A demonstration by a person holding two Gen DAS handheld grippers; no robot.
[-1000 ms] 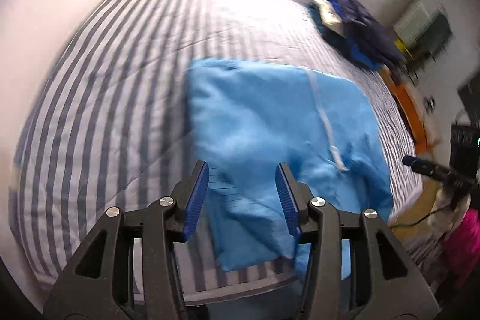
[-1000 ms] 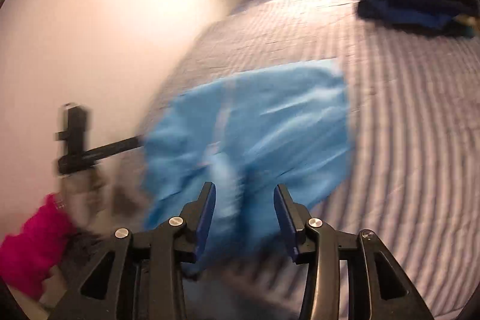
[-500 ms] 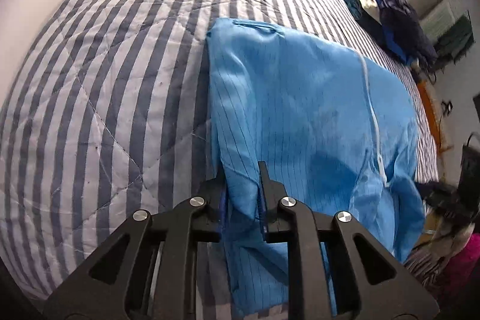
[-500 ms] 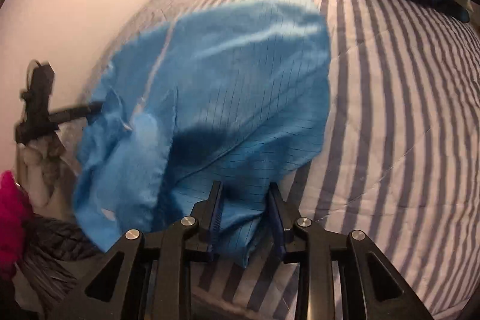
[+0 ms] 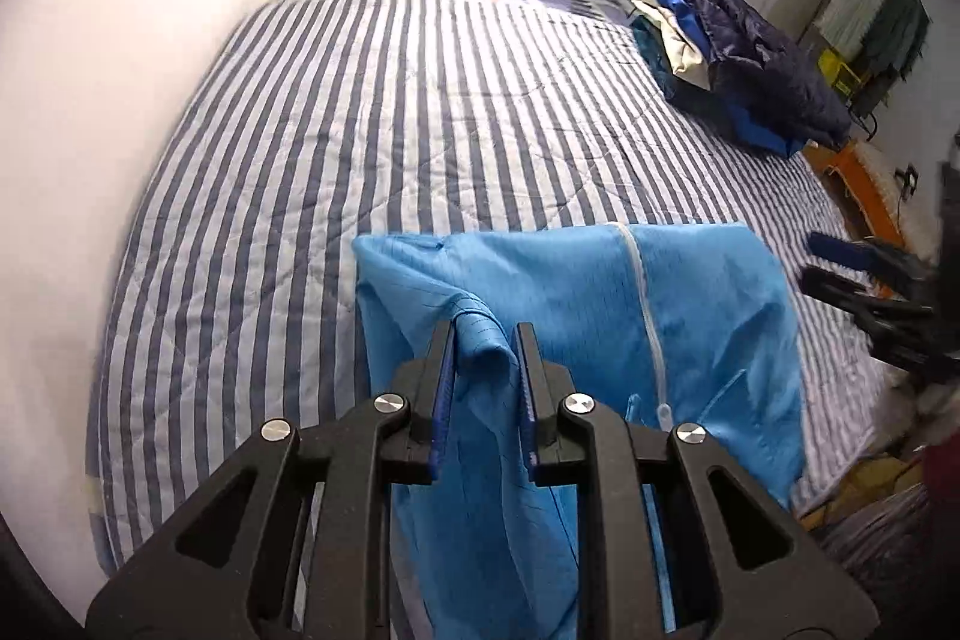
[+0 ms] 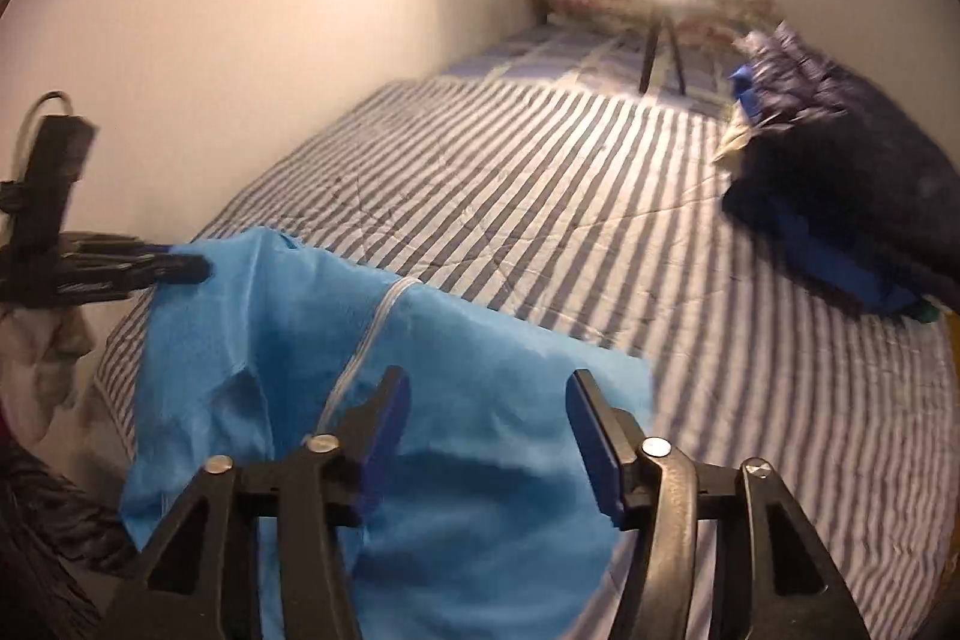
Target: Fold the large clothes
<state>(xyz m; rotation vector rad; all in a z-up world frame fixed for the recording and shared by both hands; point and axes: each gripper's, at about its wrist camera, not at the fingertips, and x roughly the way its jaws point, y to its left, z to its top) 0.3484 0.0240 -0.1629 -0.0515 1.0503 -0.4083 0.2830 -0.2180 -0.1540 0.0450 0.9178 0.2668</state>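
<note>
Left gripper is pinching a bunched corner of the blue garment, fold edge running 9-to-3 across the striped bed. Garment drapes over the bed's near edge, zipper line toward 1 o'clock from the left fingers. Right gripper is spread wide, holding nothing, cloth just below and ahead at 12. My read: right side must re-pinch its corner before any fold; left is already anchored. Clothes pile well apart at 2.

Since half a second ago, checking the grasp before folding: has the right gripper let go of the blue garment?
Yes. The right gripper has opened; its fingers now stand wide apart above the blue garment, whose far edge is lifted off the striped bedspread.
</note>
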